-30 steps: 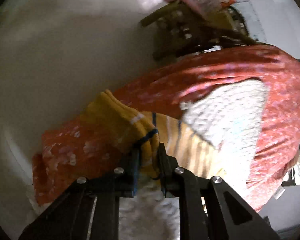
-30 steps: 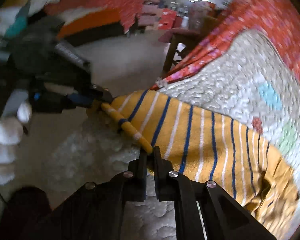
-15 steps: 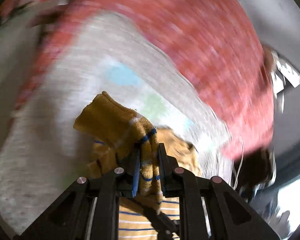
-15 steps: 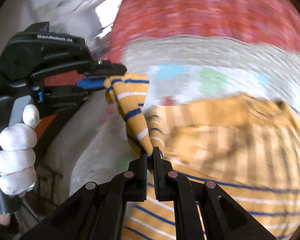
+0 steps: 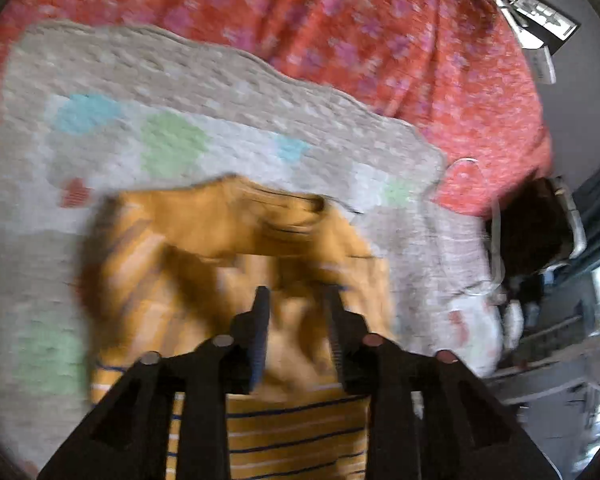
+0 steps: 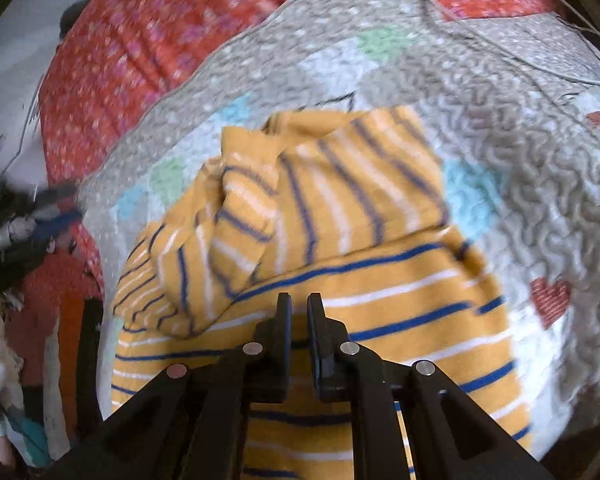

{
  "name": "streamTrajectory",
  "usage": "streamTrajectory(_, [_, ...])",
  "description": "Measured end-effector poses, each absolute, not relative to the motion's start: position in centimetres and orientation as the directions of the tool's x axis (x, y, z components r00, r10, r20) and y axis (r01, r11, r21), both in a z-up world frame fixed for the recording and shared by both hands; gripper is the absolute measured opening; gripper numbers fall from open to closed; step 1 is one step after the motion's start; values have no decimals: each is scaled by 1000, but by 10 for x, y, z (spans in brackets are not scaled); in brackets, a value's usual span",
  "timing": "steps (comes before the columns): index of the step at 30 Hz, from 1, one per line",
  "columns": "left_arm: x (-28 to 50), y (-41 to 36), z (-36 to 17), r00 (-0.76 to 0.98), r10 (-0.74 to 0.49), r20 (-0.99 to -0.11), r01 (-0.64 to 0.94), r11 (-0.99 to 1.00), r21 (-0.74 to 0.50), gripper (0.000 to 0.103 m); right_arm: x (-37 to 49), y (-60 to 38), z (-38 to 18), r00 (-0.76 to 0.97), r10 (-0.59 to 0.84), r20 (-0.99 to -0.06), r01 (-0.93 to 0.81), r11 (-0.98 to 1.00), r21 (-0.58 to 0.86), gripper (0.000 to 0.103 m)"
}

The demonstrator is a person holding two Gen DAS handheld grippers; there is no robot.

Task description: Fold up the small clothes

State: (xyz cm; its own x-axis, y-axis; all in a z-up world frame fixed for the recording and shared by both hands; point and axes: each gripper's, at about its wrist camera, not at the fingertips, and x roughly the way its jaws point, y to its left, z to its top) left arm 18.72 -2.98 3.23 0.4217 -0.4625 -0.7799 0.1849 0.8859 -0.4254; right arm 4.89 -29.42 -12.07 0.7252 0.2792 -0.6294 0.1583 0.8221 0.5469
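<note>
Bed covered by a red floral bedspread (image 5: 400,32). Directly on it lies a grey quilted mat (image 6: 532,184) with a scalloped edge and patches of blue, green and red hearts. On the mat, near its middle, rests a mustard-yellow garment with blue and white stripes (image 6: 380,292), partly folded over itself. A thin white cable (image 6: 512,56) loops across the mat's far right corner.

A grey quilted mat (image 6: 520,168) is spread over a red floral bedspread (image 5: 380,40); a grey wall (image 5: 580,120) is seen at far right.

mustard striped top (image 6: 340,264) lies rumpled, upper part folded over its lower half.
</note>
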Motion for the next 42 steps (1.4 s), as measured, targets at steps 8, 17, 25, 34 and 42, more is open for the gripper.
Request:
streamTrajectory(8, [182, 69, -14, 438, -243, -866, -54, 954, -295, 33, 99, -316, -97, 755, 290, -588, 112, 827, 551, 49])
streamTrajectory(17, [224, 35, -44, 383, -273, -882, 14, 957, -290, 44, 183, -322, -118, 693, 369, -620, 139, 775, 616, 49])
streamTrajectory(25, [237, 22, -64, 350, -139, -926, 9, 989, -145, 0, 196, -304, -111, 667, 476, -573, 59, 733, 678, 6])
streamTrajectory(34, [212, 125, -54, 440, -111, -891, -206, 953, -221, 0, 153, -337, -93, 759, 315, -570, 142, 774, 617, 6])
streamTrajectory(42, [221, 78, -55, 447, -229, -865, -89, 951, -297, 48, 123, -349, -129, 709, 187, -680, 259, 828, 498, 6])
